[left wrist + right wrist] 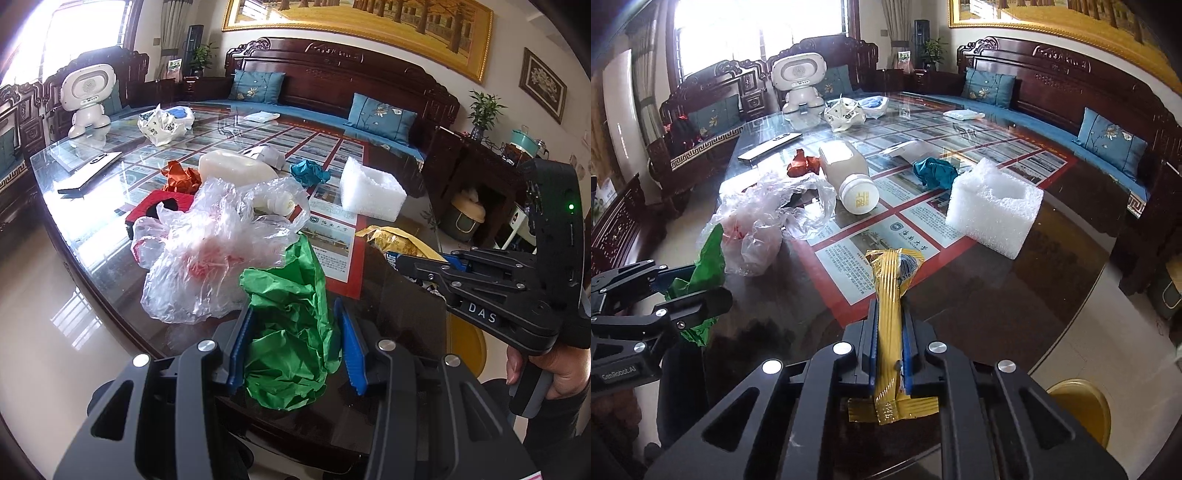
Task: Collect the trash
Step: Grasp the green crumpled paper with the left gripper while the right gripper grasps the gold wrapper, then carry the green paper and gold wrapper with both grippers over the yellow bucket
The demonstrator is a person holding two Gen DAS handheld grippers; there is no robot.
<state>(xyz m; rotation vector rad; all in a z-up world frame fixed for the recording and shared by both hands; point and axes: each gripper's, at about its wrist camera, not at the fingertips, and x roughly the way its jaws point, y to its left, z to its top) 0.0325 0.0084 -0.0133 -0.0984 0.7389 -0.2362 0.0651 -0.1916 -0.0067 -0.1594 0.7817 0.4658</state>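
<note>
Two claws grip trash: left claw [291, 343] clamps green paper [291, 332], right claw [889, 343] gold wrapper [888, 317].

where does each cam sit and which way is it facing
Left wrist: on the left claw, looking forward and down over the glass-topped table; the claw pinches green paper; the right claw and a hand show at right.
Right wrist: on the right claw, facing the same way; it is shut on a gold wrapper; the left claw shows at left.
Shared: clear plastic bag, foam block, white jar.
</note>
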